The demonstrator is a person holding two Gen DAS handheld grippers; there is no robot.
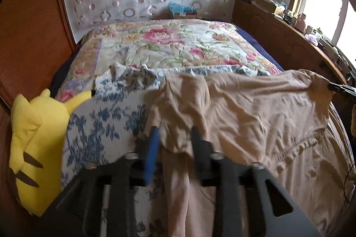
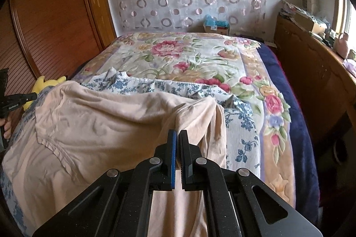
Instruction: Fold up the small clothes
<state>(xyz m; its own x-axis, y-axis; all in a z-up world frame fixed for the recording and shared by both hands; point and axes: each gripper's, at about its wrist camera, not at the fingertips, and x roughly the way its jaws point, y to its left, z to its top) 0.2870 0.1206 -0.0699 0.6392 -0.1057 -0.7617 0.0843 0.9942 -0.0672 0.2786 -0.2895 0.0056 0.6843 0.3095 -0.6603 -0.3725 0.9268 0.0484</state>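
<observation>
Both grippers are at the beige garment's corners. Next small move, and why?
Probably close the left gripper first: its jaws stand apart around a bunch of the beige garment, while the right gripper is already shut on its corner. Then lift evenly.

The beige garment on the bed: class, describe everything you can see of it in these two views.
The beige garment is thin, soft-looking fabric, creased, with a stitched hem seam. It lies spread across the blue-flowered cloth on the bed, its near part hanging towards the cameras. The right gripper is shut on a bunched far corner. The left gripper has jaws apart with a fold between them; whether they press it is unclear.
</observation>
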